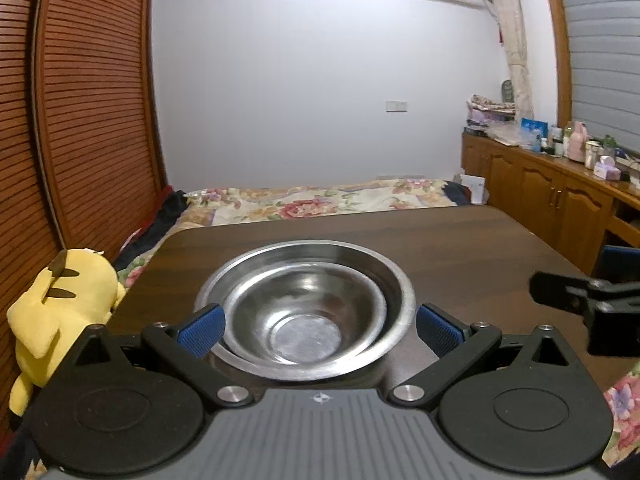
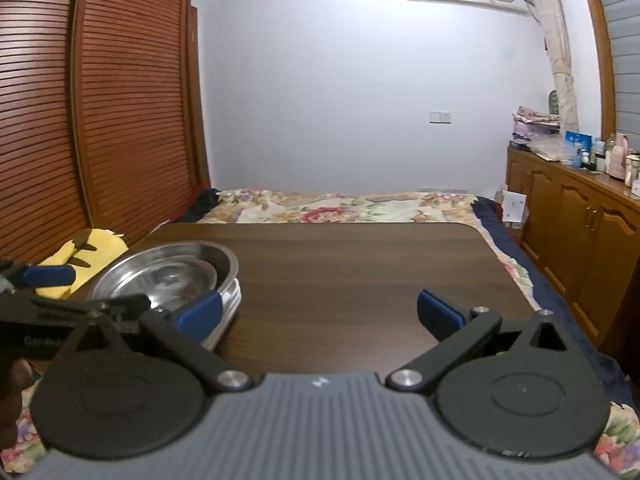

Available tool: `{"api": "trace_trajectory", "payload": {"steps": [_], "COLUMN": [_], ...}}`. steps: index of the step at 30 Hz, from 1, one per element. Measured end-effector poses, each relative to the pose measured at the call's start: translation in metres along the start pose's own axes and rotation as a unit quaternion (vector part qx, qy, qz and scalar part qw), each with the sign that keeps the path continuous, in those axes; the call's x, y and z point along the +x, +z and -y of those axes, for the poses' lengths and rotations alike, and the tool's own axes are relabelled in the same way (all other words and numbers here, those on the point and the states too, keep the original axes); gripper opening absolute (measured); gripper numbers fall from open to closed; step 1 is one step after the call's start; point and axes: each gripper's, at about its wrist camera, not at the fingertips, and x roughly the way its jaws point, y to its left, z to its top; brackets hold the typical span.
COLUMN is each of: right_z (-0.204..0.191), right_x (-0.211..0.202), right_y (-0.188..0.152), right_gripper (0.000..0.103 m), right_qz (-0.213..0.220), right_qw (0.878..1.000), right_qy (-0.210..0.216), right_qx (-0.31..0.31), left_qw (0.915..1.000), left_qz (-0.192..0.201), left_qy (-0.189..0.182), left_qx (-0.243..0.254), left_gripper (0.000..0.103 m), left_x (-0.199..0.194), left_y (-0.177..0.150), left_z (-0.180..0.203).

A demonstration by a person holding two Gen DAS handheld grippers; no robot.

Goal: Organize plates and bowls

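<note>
A stack of steel dishes (image 1: 304,312) sits on the dark wooden table (image 1: 460,248), a smaller bowl (image 1: 304,332) nested inside a wider one. My left gripper (image 1: 318,320) is open, its blue pads (image 1: 202,330) flanking the near sides of the stack without closing on it. In the right wrist view the same stack (image 2: 176,276) stands at the table's left, layered rims showing at its side, with the left gripper (image 2: 92,290) reaching over it. My right gripper (image 2: 318,310) is open above bare tabletop to the right of the stack, and shows at the edge of the left wrist view (image 1: 580,300).
A yellow plush toy (image 1: 60,300) lies off the table's left edge. A bed with a floral cover (image 2: 340,208) lies beyond the far edge. Wooden cabinets (image 2: 580,232) with bottles on top line the right wall; slatted wardrobe doors (image 2: 120,100) line the left.
</note>
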Motion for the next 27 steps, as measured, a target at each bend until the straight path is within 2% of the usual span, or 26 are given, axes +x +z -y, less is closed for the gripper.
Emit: {"api": "trace_trajectory", "payload": {"steps": [6, 15, 27], "right_z": [0.002, 0.006, 0.003], "right_x": [-0.004, -0.004, 0.005], "right_y": [-0.006, -0.017, -0.037], "right_gripper": [0.103, 0.103, 0.103], "right_qz": [0.001, -0.004, -0.028], "right_qw": [1.000, 1.000, 0.999], "right_qy": [-0.016, -0.026, -0.021], "right_qx": [0.004, 0.014, 0.018], "left_qw": [0.9999, 0.9998, 0.9994], "left_qz": [-0.001, -0.014, -0.027], "left_qy": [-0.014, 0.007, 0.008], "left_qx": [0.008, -0.013, -0.019], "left_gripper": [0.103, 0.103, 0.103], "left_x": [-0.008, -0.013, -0.004], "left_y": [-0.005, -0.017, -0.031], "left_z": [0.003, -0.012, -0.017]}}
